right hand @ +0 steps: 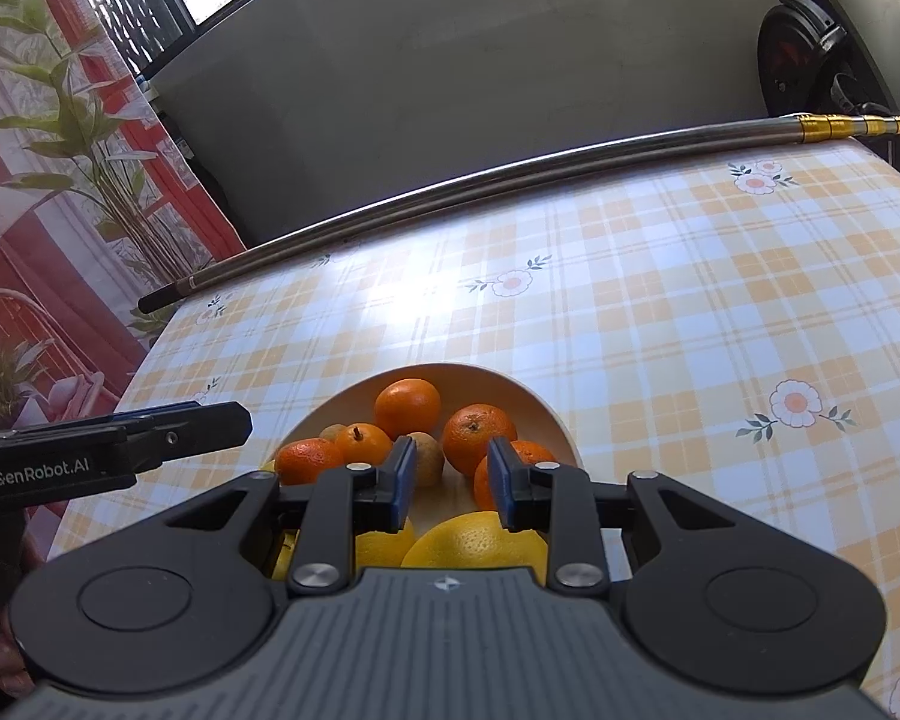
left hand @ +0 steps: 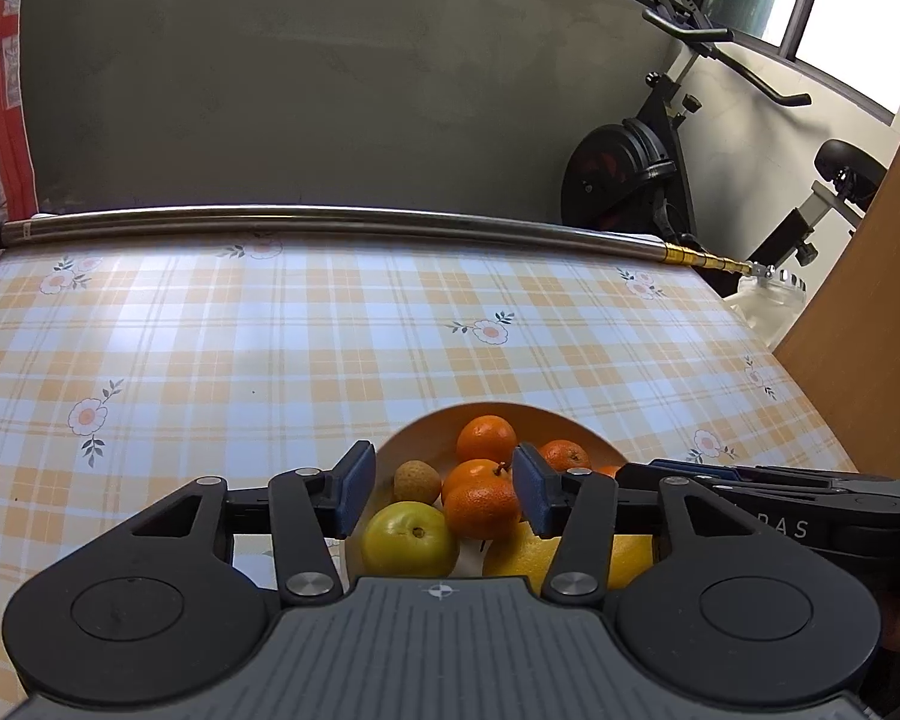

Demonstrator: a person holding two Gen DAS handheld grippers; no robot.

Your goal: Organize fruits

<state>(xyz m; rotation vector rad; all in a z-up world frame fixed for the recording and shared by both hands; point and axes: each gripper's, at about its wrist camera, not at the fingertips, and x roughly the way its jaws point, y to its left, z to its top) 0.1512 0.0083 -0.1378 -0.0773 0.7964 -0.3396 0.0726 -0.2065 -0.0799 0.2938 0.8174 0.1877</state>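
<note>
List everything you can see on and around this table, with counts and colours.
bowl: one, tan, on the table below both grippers
tangerines: at least five, orange, in the bowl
small round fruits: two, brownish, among the tangerines
apple-like fruit: one, yellow-green, near side of the bowl
large citrus: at least one, yellow, near side of the bowl
tablecloth: one, orange-and-white check with flowers, covering the table
pole: one, silver with a gold end, along the far table edge
exercise bike: one, black, beyond the table
left gripper: black, blue pads, open, nothing gripped
right gripper: black, blue pads, jaws apart, nothing gripped
</note>
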